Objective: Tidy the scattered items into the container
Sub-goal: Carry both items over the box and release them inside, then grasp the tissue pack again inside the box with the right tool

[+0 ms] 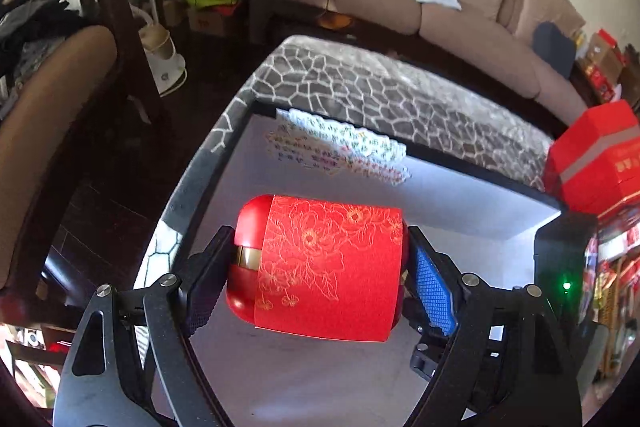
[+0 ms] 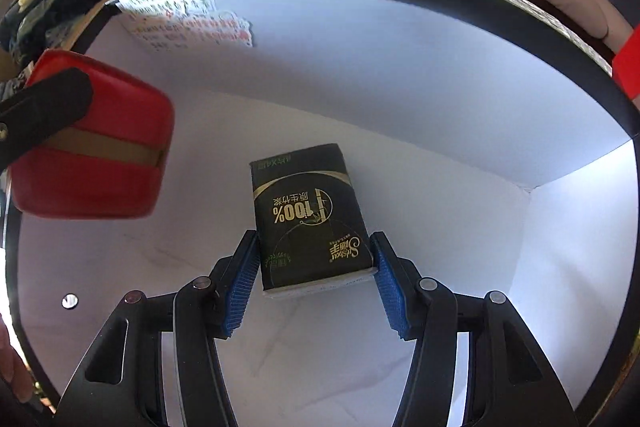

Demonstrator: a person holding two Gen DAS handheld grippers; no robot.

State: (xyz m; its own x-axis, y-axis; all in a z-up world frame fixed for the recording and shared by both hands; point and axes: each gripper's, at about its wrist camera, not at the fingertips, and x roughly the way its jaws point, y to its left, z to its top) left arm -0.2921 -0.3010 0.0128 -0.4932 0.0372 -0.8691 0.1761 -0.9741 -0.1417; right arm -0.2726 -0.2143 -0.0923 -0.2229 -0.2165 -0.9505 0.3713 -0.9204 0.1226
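Hiding behind sleeve: red case (image 1: 248,251)

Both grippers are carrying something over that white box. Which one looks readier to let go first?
Probably the right hand-held gripper: its tissue pack looks low inside the container. The left hand-held gripper holds the red case higher.

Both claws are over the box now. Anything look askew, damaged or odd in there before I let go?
Nothing looks damaged or spilled. The left claw grips the red case sideways, its paper sleeve overhanging one end. The right claw holds the dark tissue pack squarely. A patterned packet leans against the box wall.
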